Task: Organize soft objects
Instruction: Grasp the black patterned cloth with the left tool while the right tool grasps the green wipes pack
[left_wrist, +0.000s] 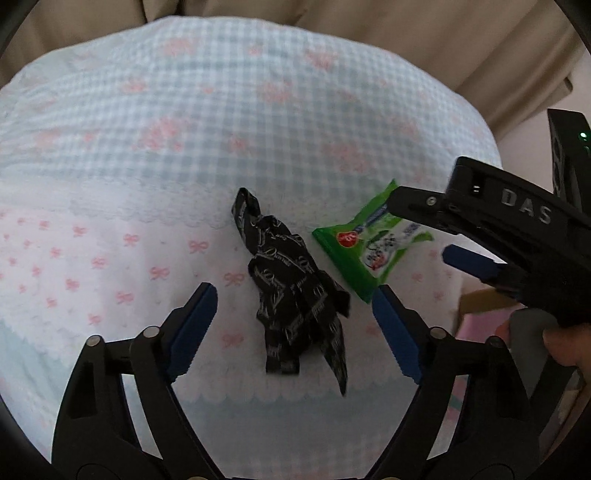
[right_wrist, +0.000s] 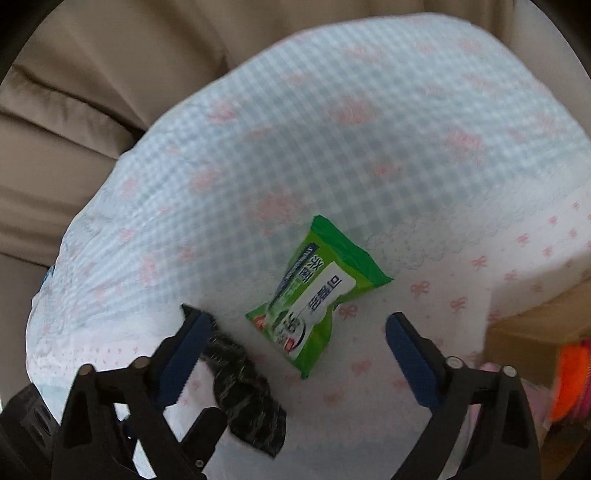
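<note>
A: Entry, surface. Quilted cover (left_wrist: 258, 122) with blue gingham and pink bows, rounded like a cushion or bed; beige upholstery (left_wrist: 424, 33) behind it

B: Task items?

A: Two. A crumpled black printed ribbon (left_wrist: 295, 291) lies on the white bow-print band of the cover. A green wipes packet (left_wrist: 365, 247) lies flat just to its right, close but not clearly touching. In the right wrist view the packet (right_wrist: 317, 295) is centre frame and the ribbon (right_wrist: 243, 384) sits lower left, partly behind a finger

B: Left hand-held gripper?

A: Left hand-held gripper (left_wrist: 293, 317) is spread wide, blue pads on either side of the ribbon, nothing pinched. Whether the pads touch the cover, cannot tell

B: Right one?

A: Right hand-held gripper (right_wrist: 295, 332) is also spread, the packet's near end lying between its fingers, nothing pinched. From the left wrist view it enters at the right edge (left_wrist: 424, 225), one black finger overlapping the packet's upper part

B: Anything else?

A: Cardboard box (right_wrist: 532, 328) past the cover's right edge, something orange (right_wrist: 572, 380) inside it; details blurred
</note>
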